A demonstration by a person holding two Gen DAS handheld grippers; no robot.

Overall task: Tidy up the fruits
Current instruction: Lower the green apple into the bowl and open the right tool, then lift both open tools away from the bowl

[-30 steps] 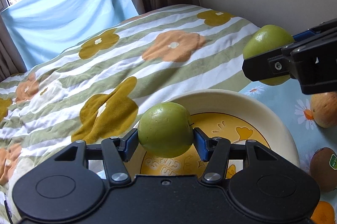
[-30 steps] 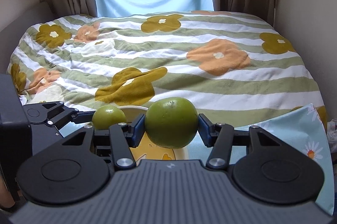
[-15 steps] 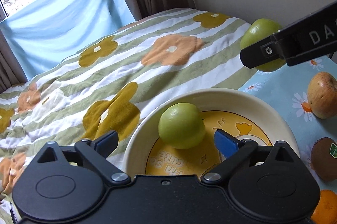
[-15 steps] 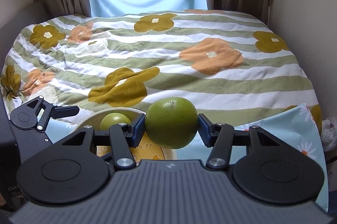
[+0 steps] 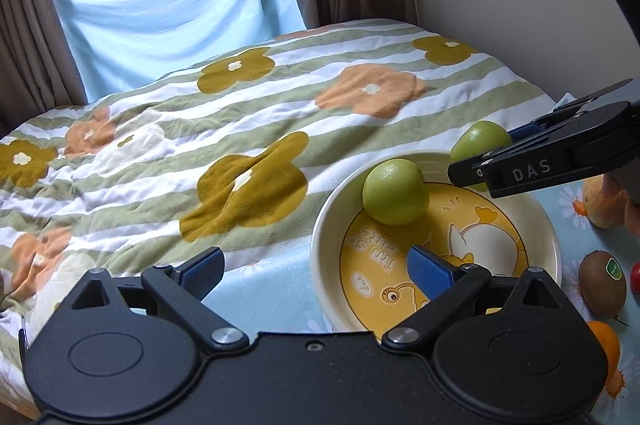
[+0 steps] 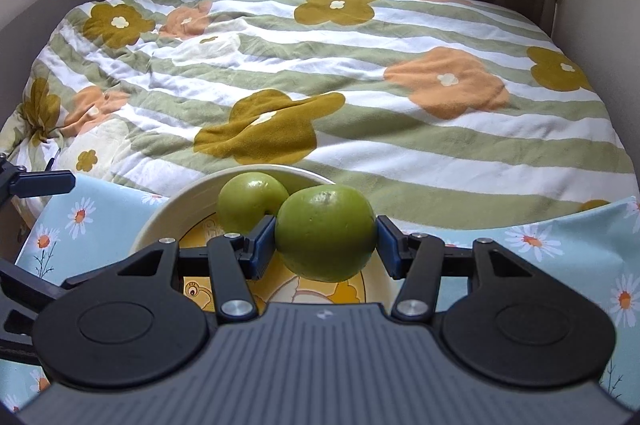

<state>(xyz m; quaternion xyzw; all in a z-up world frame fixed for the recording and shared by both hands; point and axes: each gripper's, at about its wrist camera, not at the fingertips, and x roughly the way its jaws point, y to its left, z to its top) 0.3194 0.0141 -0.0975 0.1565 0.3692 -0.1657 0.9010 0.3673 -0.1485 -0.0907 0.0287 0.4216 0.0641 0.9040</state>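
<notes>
A cream bowl (image 5: 320, 249) with a yellow duck print stands on the daisy cloth. One green apple (image 5: 394, 192) lies loose in its far left part. My left gripper (image 5: 316, 271) hangs open and empty, pulled back over the bowl's near left rim. My right gripper (image 6: 325, 243) is shut on a second green apple (image 6: 325, 233), held over the bowl (image 6: 160, 225) right beside the loose green apple (image 6: 250, 207). In the left wrist view that held apple (image 5: 478, 145) shows at the bowl's far right rim behind the right gripper's finger.
On the daisy cloth (image 5: 260, 285) right of the bowl lie a reddish apple (image 5: 604, 203), a kiwi (image 5: 602, 285) with a sticker, an orange (image 5: 604, 345) and something small and red at the frame edge. The flowered bed quilt (image 6: 320, 85) lies beyond; a wall stands to the right.
My left gripper opened, left its green apple in the bowl and drew back to the left. My right gripper came down over the bowl with its apple still held.
</notes>
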